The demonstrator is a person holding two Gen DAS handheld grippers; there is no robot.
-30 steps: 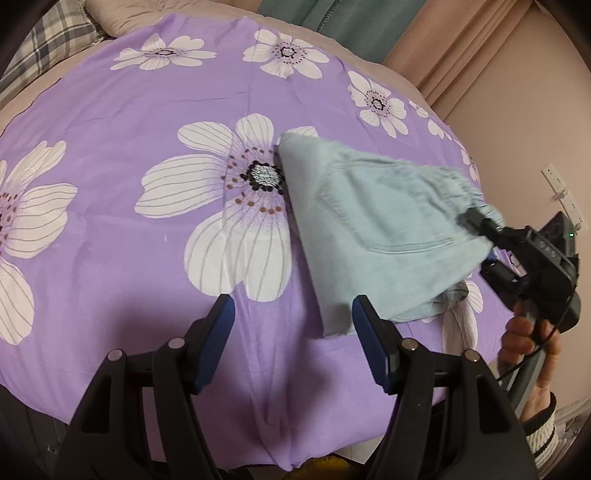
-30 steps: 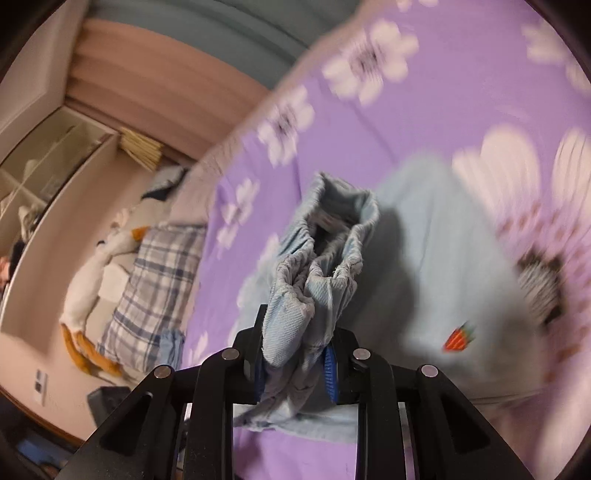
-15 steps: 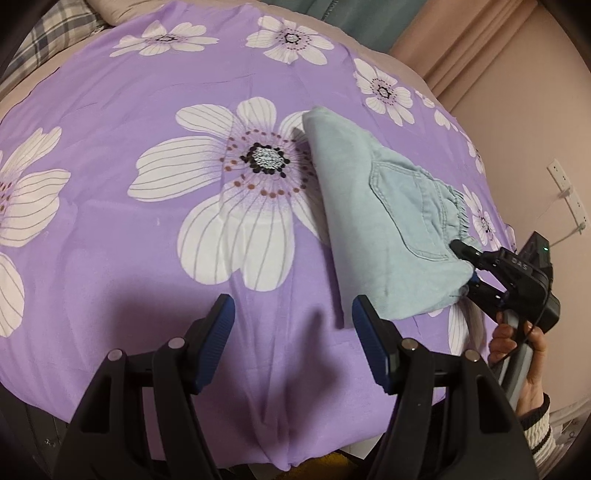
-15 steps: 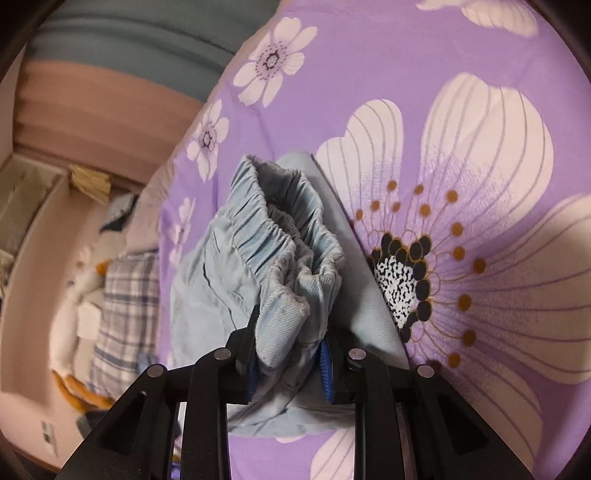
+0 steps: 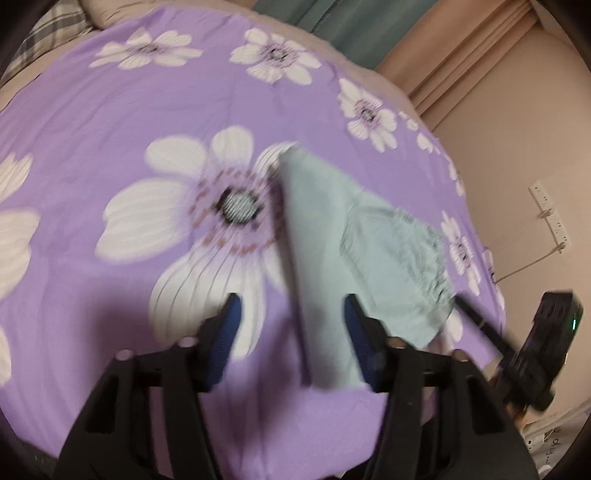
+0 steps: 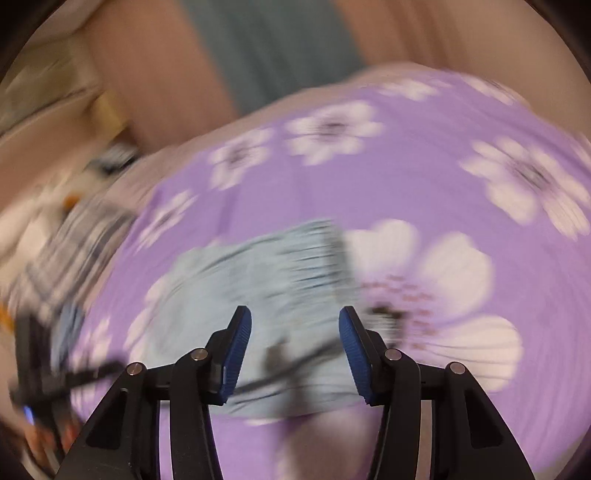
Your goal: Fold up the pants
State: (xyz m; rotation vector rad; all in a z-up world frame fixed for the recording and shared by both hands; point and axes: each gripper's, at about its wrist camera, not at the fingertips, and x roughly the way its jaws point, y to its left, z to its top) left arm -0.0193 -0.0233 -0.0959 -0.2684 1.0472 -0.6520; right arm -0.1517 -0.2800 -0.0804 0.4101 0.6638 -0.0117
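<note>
Both views motion-blurred; fine texture only partly readable.

Pants: pale blue-green cloth, matt, denim-like. Gathered, puckered band at 3 o'clock of the garment in the left wrist view; the rest lies smooth.

Bedsheet: purple woven cloth, matt, white flower print, faint creases.

Left gripper: black matt plastic body, small round metal pins with a dull shine; blue pads, ribbed, rubbery-looking.

Right gripper: same black matt plastic; blue ribbed pads.

Curtain, 12 o'clock: teal cloth, matt.

Wall: beige, matt, smooth.
</note>
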